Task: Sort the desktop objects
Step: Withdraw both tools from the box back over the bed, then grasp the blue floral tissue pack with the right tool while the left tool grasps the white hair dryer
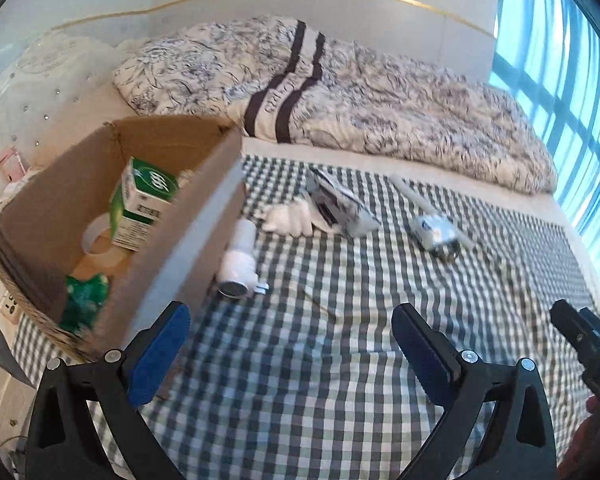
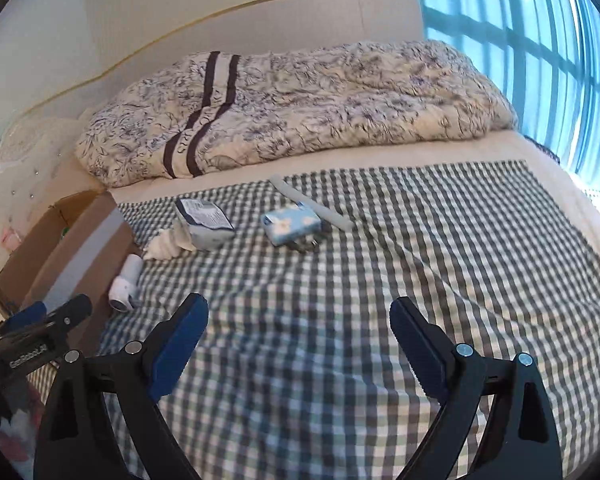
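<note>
A cardboard box (image 1: 204,184) (image 2: 80,236) stands at the left on a checked cloth (image 1: 320,360) (image 2: 340,320). Inside it lie a green-and-white carton (image 1: 140,204), a tape roll (image 1: 100,240) and a green packet (image 1: 84,304). On the cloth rest a white cylindrical device (image 1: 238,260) (image 2: 125,282), a white crumpled wad (image 1: 288,218) (image 2: 166,245), a grey-white pouch (image 1: 340,204) (image 2: 206,220), a blue tissue pack (image 1: 434,230) (image 2: 288,224) and a pale tube (image 2: 312,202). My left gripper (image 1: 290,344) hangs open beside the box. My right gripper (image 2: 298,340) hangs open over bare cloth.
A patterned duvet (image 1: 340,92) (image 2: 300,104) lies behind the cloth. A window (image 1: 560,60) (image 2: 520,40) fills the right side. A padded headboard (image 1: 28,92) and wall sockets (image 1: 8,304) are at the left. The right gripper's tip (image 1: 588,340) shows at the left wrist view's right edge.
</note>
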